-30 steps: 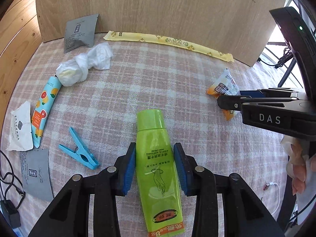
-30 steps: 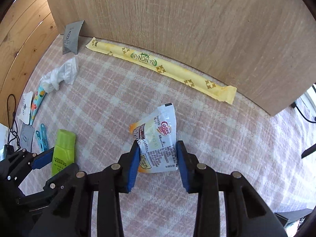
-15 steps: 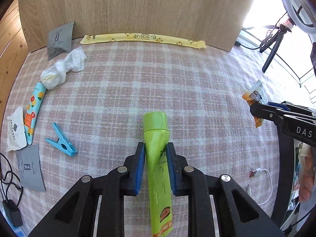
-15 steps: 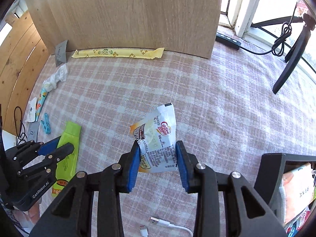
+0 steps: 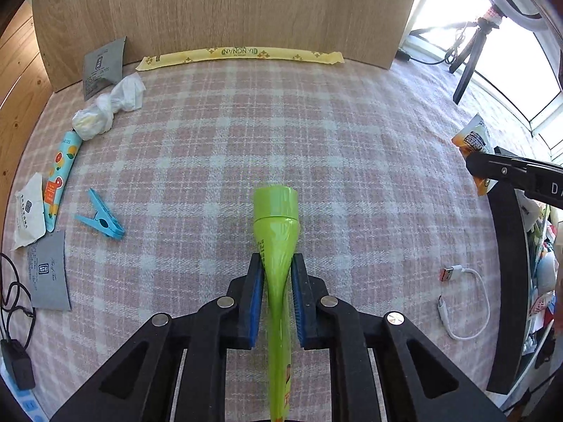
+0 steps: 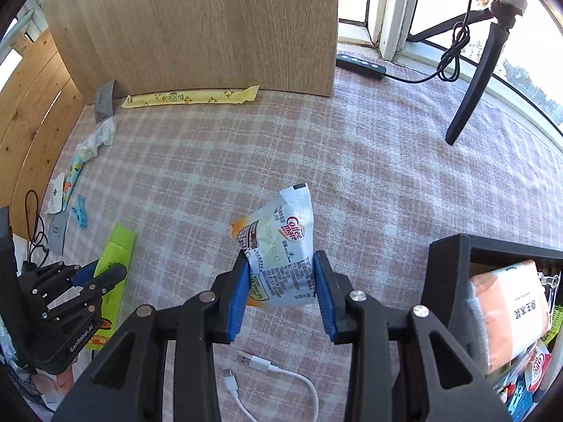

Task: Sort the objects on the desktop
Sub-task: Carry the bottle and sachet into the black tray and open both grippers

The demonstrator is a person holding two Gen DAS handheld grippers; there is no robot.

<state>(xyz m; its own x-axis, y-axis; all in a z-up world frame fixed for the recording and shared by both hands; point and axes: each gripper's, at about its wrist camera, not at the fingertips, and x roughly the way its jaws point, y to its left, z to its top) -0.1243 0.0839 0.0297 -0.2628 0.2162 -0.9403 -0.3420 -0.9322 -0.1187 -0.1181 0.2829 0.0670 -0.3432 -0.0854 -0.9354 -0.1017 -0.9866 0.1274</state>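
Left wrist view: left gripper [image 5: 276,283] is clamped on the green tube [image 5: 276,246], blue pads pinching its flattened body. Tube's long axis runs along the fingers, cap pointing forward, crimped end toward the camera, held above the plaid cloth [image 5: 316,147]. Right gripper [image 6: 279,281] is closed on a Coffee-mate sachet [image 6: 278,242], upright, top corner pointing away. Farther off, a long yellow packet [image 5: 242,54] lies crosswise against the wooden board [image 5: 228,7].

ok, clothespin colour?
Light blue clothespin, clearest in the left wrist view, lying on the cloth.
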